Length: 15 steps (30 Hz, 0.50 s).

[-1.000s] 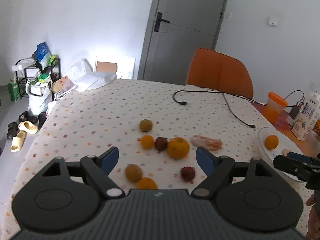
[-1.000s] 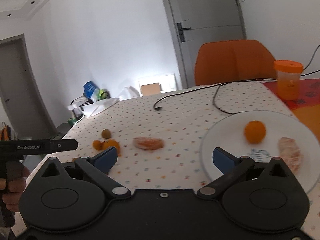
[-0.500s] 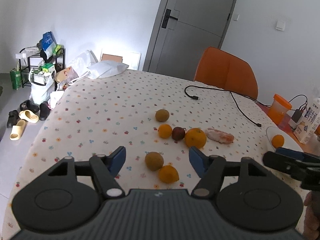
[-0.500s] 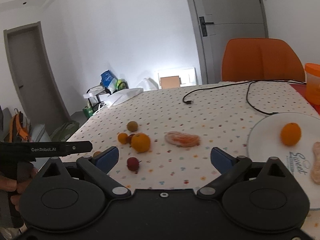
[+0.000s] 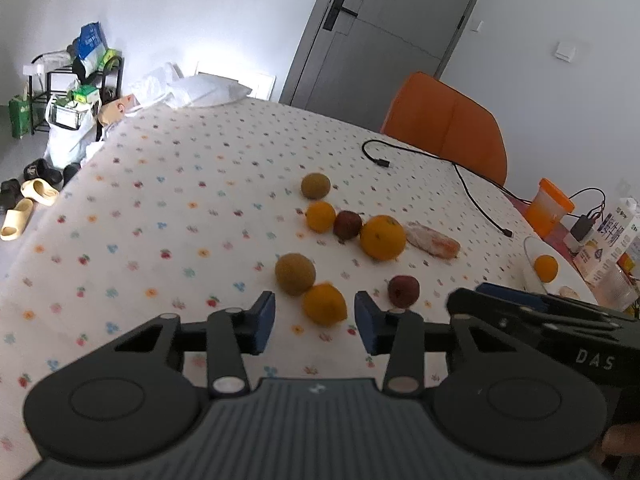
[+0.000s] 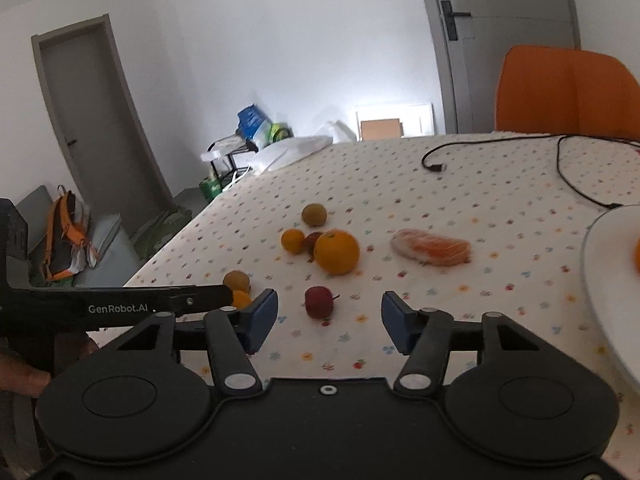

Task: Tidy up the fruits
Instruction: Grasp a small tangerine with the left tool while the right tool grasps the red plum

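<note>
Both grippers are being held low over the spotted tablecloth point(image 5: 168, 208), and neither is grasping anything. Jaws of the left gripper point(image 5: 315, 322) have just been closing, with a small orange point(image 5: 324, 304) being framed between the blue pads, just beyond their tips; the pads are not being pressed on it, so the gripper is being kept unclenched. A brownish-green fruit point(image 5: 295, 273) is being seen touching that orange on its far left side. Jaws of the right gripper point(image 6: 329, 322) have likewise just been closing, and a dark red fruit point(image 6: 319, 301) is being framed just ahead of the gap, a little left of its middle and apart from both pads.

Further back, a large orange point(image 5: 383, 237) is being shown with a second dark red fruit point(image 5: 347, 225) and another small orange point(image 5: 320, 216) in a close row, and a second brownish-green fruit point(image 5: 315, 186) is lying just behind them. A peeled citrus piece point(image 6: 432, 249), possibly wrapped in film, though motion blur is making that uncertain, is lying right of the large orange. At the right edge, a white plate point(image 5: 530, 252) is being seen carrying one orange point(image 5: 546, 268). A black cable point(image 5: 460, 168) is trailing across the far side of the cloth.
</note>
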Each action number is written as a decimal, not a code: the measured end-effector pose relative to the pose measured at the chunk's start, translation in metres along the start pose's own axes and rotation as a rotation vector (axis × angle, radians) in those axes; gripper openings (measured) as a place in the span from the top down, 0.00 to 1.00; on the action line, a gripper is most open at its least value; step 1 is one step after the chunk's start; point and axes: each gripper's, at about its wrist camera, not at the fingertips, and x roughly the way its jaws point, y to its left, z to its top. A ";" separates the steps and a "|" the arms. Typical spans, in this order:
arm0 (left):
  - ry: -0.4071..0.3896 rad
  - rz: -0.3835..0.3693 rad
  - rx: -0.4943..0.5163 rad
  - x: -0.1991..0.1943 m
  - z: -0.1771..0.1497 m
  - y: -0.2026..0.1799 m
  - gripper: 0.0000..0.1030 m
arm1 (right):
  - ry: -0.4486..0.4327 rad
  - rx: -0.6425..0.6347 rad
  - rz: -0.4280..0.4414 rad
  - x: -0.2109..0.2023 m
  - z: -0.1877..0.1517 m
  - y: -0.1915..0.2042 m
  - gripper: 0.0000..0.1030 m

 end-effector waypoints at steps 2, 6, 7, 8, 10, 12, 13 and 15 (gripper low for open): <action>0.009 -0.004 0.002 0.003 -0.001 -0.002 0.62 | 0.006 -0.003 0.011 0.004 -0.001 0.002 0.45; 0.007 0.009 0.010 0.008 -0.001 -0.005 0.66 | 0.018 0.002 0.030 0.012 -0.001 0.002 0.52; 0.007 0.006 0.006 0.009 0.000 -0.006 0.70 | 0.022 0.005 0.033 0.014 -0.001 0.002 0.52; 0.008 0.004 0.004 0.010 0.000 -0.006 0.72 | 0.025 0.005 0.034 0.015 -0.001 0.002 0.53; 0.002 0.004 0.003 0.011 -0.001 -0.005 0.78 | 0.031 0.002 0.033 0.017 -0.001 0.001 0.53; -0.010 0.009 0.009 0.008 -0.002 -0.005 0.78 | 0.035 -0.005 0.032 0.019 -0.001 0.001 0.53; -0.011 0.009 0.011 0.007 -0.002 -0.005 0.78 | 0.036 -0.009 0.032 0.019 -0.001 0.002 0.53; -0.018 0.007 0.013 0.003 -0.002 -0.005 0.78 | 0.039 -0.014 0.039 0.021 -0.001 0.003 0.54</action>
